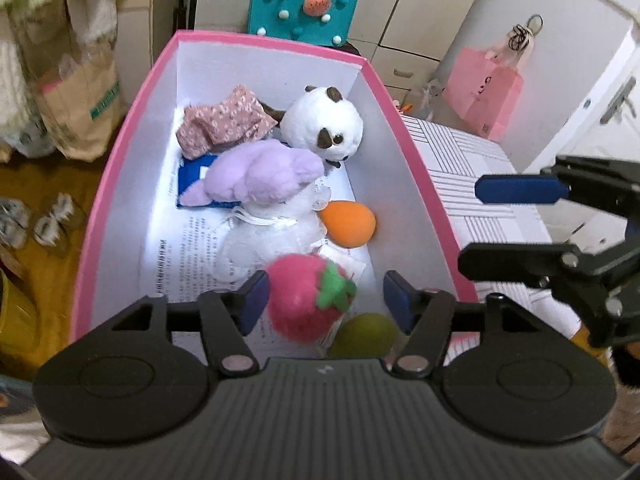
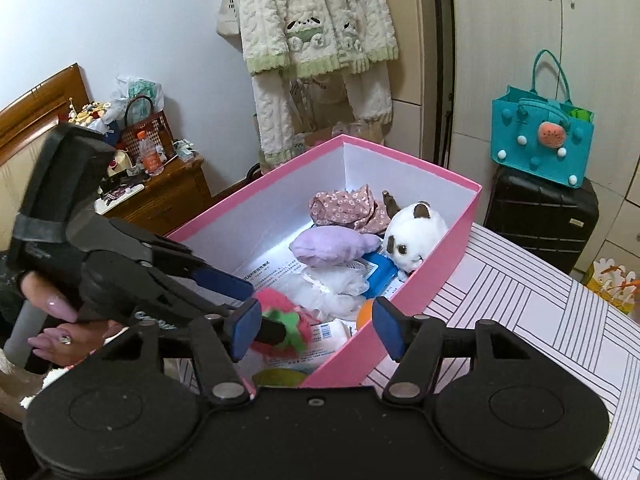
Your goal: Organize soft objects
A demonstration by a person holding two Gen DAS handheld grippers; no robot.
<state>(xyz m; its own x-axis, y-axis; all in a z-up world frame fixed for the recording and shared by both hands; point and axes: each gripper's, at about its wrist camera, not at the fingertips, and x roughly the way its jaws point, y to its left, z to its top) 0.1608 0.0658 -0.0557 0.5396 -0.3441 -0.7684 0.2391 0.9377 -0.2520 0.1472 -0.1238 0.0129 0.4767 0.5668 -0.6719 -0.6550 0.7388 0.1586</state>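
A pink box with white inside walls holds soft things: a panda plush, a floral cloth, a purple plush, a white mesh pouf, an orange egg-shaped sponge, a green one and a pink strawberry plush. My left gripper is open over the box's near end, the strawberry lying between its fingers, touching the left pad. My right gripper is open, just outside the box's near right wall.
The box stands on a white table with black line pattern. A teal felt bag sits on a black suitcase behind. A pink paper bag stands far right. A wooden nightstand with clutter is at left.
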